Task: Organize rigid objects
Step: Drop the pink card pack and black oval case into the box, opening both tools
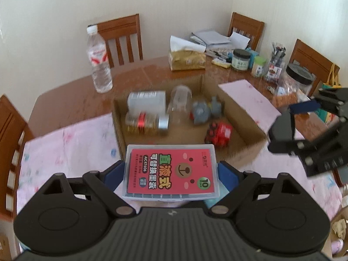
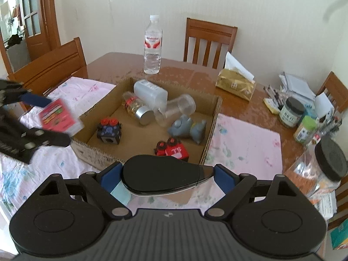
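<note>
The left gripper point(image 1: 170, 171) is clamping a clear plastic case point(image 1: 170, 170) with a red label between its blue pads, holding it just in front of the cardboard box's point(image 1: 245, 119) near wall. The left wrist view is giving us the label: a bear face, large Chinese characters, "AIC47606" and a green "10" badge. From the right wrist view that same case point(image 2: 59, 117) is blurring to a red smear at the left edge, but this view is revealing a dark blue toy car point(image 2: 108, 131) in the box that the left view is hiding. The right gripper point(image 2: 166, 177) is squeezing a black glossy mouse-like object point(image 2: 161, 177) above the box's near edge. Inside the box are lying a white bottle point(image 2: 150, 92), a gold jar point(image 2: 136, 107), a clear cup point(image 2: 175, 109), a grey figure point(image 2: 188, 129) and a red toy car point(image 2: 173, 149). A water bottle point(image 2: 153, 45) is standing on the counter point(image 2: 121, 62) behind, its writing too blurred to read.
</note>
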